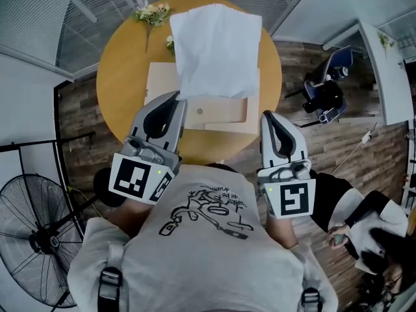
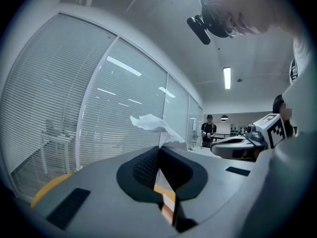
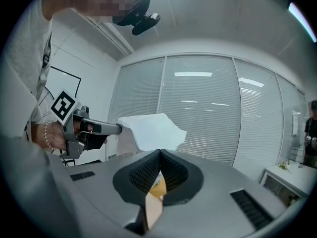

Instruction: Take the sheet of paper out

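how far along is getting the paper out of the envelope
Mostly done: the white sheet of paper hangs in the air above the tan envelope on the round table, apparently clear of it. In hand: the left gripper is shut on the sheet's edge; the right gripper looks shut beside the envelope. Left: probably only setting the sheet down.

This looks like an office: glass partition walls [image 3: 198, 113] hung with slatted blinds, strip lights [image 2: 227, 77] in a white ceiling, a round wooden meeting table [image 1: 123, 70], a dark swivel chair [image 1: 325, 96] on wood-plank flooring [image 1: 78, 122], and a standing fan [image 1: 32, 239].
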Available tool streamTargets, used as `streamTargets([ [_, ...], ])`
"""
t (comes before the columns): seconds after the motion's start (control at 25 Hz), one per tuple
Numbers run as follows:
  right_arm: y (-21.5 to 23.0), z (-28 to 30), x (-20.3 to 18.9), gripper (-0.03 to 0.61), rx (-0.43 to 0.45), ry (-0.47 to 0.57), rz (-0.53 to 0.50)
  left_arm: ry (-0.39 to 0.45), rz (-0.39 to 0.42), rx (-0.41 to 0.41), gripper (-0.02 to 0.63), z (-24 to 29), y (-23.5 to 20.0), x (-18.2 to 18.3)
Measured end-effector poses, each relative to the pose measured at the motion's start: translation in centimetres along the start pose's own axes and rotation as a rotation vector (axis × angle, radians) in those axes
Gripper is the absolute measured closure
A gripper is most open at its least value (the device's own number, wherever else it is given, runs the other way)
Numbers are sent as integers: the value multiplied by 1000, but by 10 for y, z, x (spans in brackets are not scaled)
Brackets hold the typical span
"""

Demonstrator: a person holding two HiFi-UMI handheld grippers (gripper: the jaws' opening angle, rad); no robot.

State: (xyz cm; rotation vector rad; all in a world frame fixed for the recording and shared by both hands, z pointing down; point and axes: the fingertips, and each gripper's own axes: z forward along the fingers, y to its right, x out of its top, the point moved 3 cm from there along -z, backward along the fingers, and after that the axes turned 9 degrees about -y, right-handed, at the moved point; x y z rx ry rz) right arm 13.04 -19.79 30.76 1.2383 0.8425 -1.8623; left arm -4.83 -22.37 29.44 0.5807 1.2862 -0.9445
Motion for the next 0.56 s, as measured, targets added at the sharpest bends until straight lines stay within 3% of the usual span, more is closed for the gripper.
streamTargets([
  [0.56, 4, 3, 7, 572, -41, 36, 58, -9, -8, -9, 594, 4, -3, -3],
])
